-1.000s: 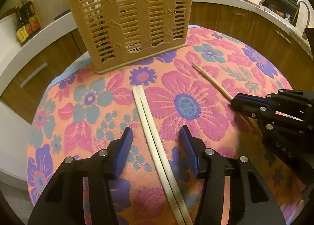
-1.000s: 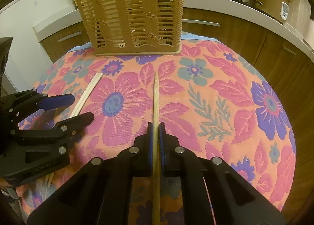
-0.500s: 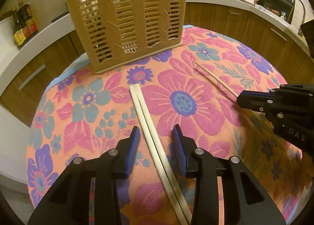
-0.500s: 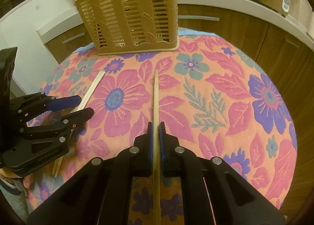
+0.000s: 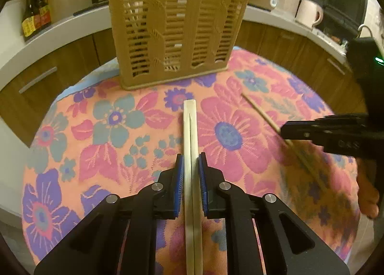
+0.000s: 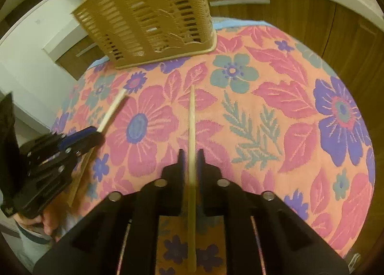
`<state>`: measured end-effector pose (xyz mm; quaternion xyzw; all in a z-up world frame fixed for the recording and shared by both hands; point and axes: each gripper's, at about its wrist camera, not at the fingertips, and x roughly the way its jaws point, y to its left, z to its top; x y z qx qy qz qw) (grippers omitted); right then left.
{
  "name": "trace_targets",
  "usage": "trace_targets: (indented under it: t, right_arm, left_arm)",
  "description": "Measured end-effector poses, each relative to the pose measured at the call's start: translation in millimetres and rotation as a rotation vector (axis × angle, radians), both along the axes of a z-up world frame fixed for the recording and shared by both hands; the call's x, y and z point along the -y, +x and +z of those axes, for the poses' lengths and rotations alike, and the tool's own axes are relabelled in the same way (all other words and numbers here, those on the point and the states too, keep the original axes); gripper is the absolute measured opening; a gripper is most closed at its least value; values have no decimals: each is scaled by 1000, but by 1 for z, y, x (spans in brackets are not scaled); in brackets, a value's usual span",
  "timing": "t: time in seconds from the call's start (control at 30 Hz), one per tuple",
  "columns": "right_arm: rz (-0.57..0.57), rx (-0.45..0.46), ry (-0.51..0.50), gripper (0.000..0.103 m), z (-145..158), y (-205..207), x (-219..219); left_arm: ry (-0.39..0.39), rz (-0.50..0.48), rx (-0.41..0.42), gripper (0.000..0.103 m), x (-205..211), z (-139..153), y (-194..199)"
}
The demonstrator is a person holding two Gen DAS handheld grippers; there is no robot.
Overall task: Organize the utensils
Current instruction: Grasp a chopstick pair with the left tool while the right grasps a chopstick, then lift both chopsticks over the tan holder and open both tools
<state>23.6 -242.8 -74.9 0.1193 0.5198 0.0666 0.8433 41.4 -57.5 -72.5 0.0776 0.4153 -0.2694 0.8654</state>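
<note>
Chopsticks are what I have to put away. My left gripper [image 5: 190, 167] has its jaws closed tight on a pair of pale chopsticks [image 5: 190, 128], two flat sticks lying side by side. They point straight ahead from the jaws, right at the basket [image 5: 172, 39]. My right gripper [image 6: 190, 162] has one thin brown chopstick [image 6: 191, 126] between its jaws. There looks to be a little gap on each side of it, and that picture is blurry, so I cannot tell if the jaws are pinching it or only loosely around it. It also points forward, and the basket sits ahead and a bit to the left of it.

I think the left gripper is the nearer one to the basket, but it is close. The basket is tan plastic with lots of slots, stands up tall, and already has sticks poking out of its top. It stands at the far edge of the round surface [image 5: 96, 131], which wears a soft woven cloth with big pink, blue and purple flowers.

The sticks lie flat and long, so I judge each one must be tipped up on end before it can drop in the open top.
</note>
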Motion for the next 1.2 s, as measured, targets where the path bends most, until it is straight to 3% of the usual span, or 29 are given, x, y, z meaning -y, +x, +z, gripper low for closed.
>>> trace_targets:
  t: [0.1, 0.2, 0.23, 0.27, 0.33, 0.4, 0.6, 0.83, 1.03, 1.2]
  right_arm:
    - [27, -31, -7, 21, 3, 13, -4]
    - [28, -95, -89, 21, 1, 26, -15]
    - [34, -100, -126, 19, 2, 28, -21]
    - [44, -104, -164, 4, 3, 30, -26]
    - [84, -98, -239, 4, 4, 31, -41]
    - [106, -94, -206, 4, 6, 33, -48]
    - [152, 71, -73, 4, 47, 35, -60]
    - [193, 318, -19, 4, 121, 41, -66]
    - [171, 515, -28, 4, 177, 61, -71]
    - [80, 661, -83, 4, 203, 86, -72]
  left_arm:
    - [-13, -6, 21, 11, -5, 6, -3]
    - [-36, -1, 37, 11, -10, 12, -4]
    - [-52, 5, 51, 11, -14, 16, -4]
    - [-71, 10, 60, 11, -19, 20, -4]
    - [-121, 21, 70, 11, -29, 30, -4]
    - [-187, 30, 95, 11, -42, 43, -4]
    - [-346, 50, 205, 11, -67, 94, 2]
    - [-487, 71, 337, 11, -67, 159, 31]
    - [-559, 71, 396, 11, -49, 194, 69]
    - [-636, 99, 433, 11, -39, 198, 106]
